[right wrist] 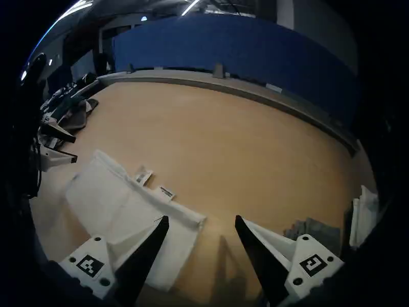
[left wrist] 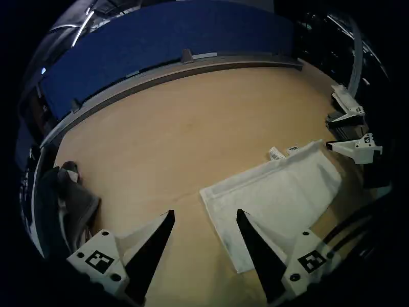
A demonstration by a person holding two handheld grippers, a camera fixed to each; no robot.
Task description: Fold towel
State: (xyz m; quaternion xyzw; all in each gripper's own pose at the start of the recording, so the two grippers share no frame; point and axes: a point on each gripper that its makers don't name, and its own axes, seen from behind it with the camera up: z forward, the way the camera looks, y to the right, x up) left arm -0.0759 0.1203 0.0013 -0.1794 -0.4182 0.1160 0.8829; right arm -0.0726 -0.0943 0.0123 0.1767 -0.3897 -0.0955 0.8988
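The left gripper point(left wrist: 205, 215) has its jaws spread wide and holds nothing. Its right finger lies over the near edge of the white towel point(left wrist: 278, 187), and its left finger is over bare tabletop point(left wrist: 168, 143). The right gripper point(right wrist: 201, 220) likewise has its jaws wide apart and empty, with its left finger over the towel's near corner and its right finger over bare wood.

The towel lies spread on the tabletop between the two grippers, with two small tags point(right wrist: 143, 175) at its far edge. In the left gripper view the right gripper sits at the far right, just past the towel's end, its fingers apart. The right gripper view has the left gripper's fingers at the far left, beside the towel's other end.

The left gripper view takes in a crumpled grey cloth point(left wrist: 76, 202) near the left edge. The right gripper view adds a folded grey cloth point(right wrist: 314, 230) and a white stack point(right wrist: 365, 212) at the near right. A blue partition point(left wrist: 168, 38) runs along the tabletop's far side.
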